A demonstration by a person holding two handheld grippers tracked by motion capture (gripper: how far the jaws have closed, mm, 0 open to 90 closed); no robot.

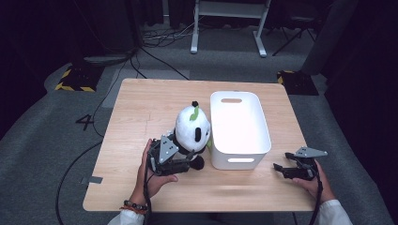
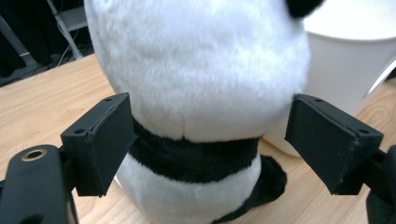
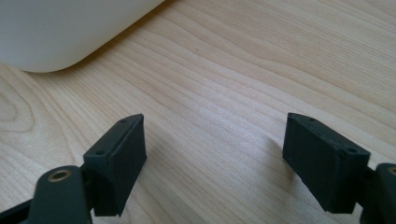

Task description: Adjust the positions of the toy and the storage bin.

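left tool (image 1: pixel 190 161) level, jaws clasping plush panda (image 1: pixel 192 129) at its neck; right tool (image 1: pixel 280 169) released, resting low on table (image 1: pixel 141 108)

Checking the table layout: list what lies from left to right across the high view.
Left gripper → panda plush → white bin → right gripper, all on the wooden table.

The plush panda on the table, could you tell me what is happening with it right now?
A person holds a gripper in each hand. The left gripper is closed around the plush panda, its jaws pressing into the toy's sides at the black band. The panda stands upright on the wooden table, right beside the white bin. The right gripper rests open over bare table to the right of the bin, holding nothing.
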